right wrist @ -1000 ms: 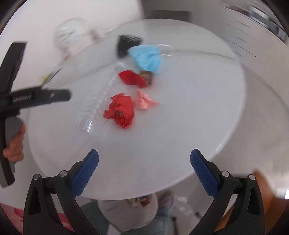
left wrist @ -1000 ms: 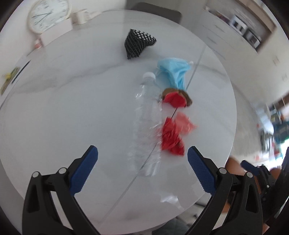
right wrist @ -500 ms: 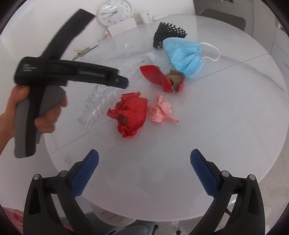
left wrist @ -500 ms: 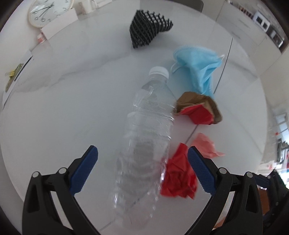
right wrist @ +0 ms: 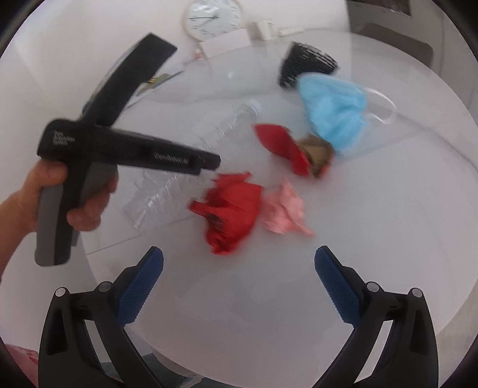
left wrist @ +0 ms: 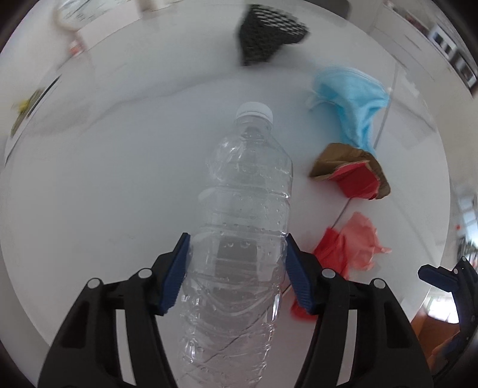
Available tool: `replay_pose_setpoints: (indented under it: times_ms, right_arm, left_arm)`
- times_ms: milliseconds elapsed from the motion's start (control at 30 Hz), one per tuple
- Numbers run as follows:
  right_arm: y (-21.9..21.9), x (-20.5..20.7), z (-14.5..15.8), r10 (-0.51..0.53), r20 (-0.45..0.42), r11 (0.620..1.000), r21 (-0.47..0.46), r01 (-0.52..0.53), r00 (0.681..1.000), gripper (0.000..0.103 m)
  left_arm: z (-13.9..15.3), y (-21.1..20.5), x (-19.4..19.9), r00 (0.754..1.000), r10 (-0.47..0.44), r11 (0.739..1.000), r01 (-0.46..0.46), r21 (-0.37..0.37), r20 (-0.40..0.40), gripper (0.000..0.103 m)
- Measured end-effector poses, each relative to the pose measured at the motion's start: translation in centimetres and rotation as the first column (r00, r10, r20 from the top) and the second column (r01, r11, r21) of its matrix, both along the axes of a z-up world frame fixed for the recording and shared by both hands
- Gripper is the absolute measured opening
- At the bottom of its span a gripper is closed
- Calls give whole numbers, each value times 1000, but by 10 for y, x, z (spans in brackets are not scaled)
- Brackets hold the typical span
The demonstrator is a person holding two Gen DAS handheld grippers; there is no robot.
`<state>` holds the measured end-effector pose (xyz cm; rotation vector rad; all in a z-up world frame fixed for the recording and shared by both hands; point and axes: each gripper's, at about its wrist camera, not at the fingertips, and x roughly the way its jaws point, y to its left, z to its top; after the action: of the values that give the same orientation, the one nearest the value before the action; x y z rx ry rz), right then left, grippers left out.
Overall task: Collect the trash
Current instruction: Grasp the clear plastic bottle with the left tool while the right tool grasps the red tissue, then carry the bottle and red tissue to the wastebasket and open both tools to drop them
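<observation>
A clear empty plastic bottle [left wrist: 245,215] lies on the round white table [left wrist: 104,179], cap pointing away. My left gripper [left wrist: 237,268] is shut on the bottle's lower body, both blue pads pressed to its sides. To its right lie a red crumpled paper [left wrist: 331,253], a pink paper wad [left wrist: 364,238], a red-and-brown wrapper [left wrist: 352,173], a blue face mask [left wrist: 355,98] and a black foam net [left wrist: 266,32]. My right gripper [right wrist: 239,286] is open and empty, hovering just short of the red crumpled paper [right wrist: 233,206]. The bottle [right wrist: 179,170] is partly hidden there by the left gripper.
A wall clock [right wrist: 213,15], a white cup [right wrist: 260,25] and a white box [right wrist: 224,44] stand beyond the table's far edge. Papers lie at the far left [left wrist: 27,110]. The table's near edge [right wrist: 269,373] runs below my right gripper.
My left gripper moved forward over the bottle and closed on its lower body. My right gripper came closer to the red crumpled paper and stayed open.
</observation>
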<state>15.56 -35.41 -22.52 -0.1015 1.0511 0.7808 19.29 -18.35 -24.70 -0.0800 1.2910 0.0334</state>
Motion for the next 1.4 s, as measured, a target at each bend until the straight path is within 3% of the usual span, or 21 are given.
replay_pose_setpoints:
  times_ms: [133, 233, 467, 533, 733, 1033, 1400]
  right_arm:
    - [23, -2, 3, 35, 75, 999, 9, -36, 997, 101]
    - [37, 5, -5, -4, 100, 1000, -8, 4, 995, 98]
    - [67, 24, -30, -83, 106, 994, -60, 89, 991, 88]
    - [76, 29, -40, -92, 114, 989, -103, 104, 989, 81]
    - [88, 33, -49, -97, 143, 978, -170, 121, 985, 49]
    - [89, 24, -24, -92, 151, 985, -131, 113, 984, 46]
    - [75, -16, 22, -34, 144, 997, -59, 43, 989, 46]
  left_arm:
    - [12, 33, -36, 990, 136, 991, -135, -27, 37, 59]
    - [22, 50, -61, 976, 209, 978, -208, -21, 70, 59]
    - [32, 72, -107, 947, 301, 954, -299, -31, 111, 59]
    - [33, 73, -113, 943, 314, 949, -310, -52, 110, 59]
    - [32, 77, -121, 940, 325, 945, -318, -78, 107, 59]
    - [37, 75, -124, 948, 298, 953, -288, -98, 114, 59]
    - [56, 49, -150, 957, 261, 960, -245, -133, 123, 59]
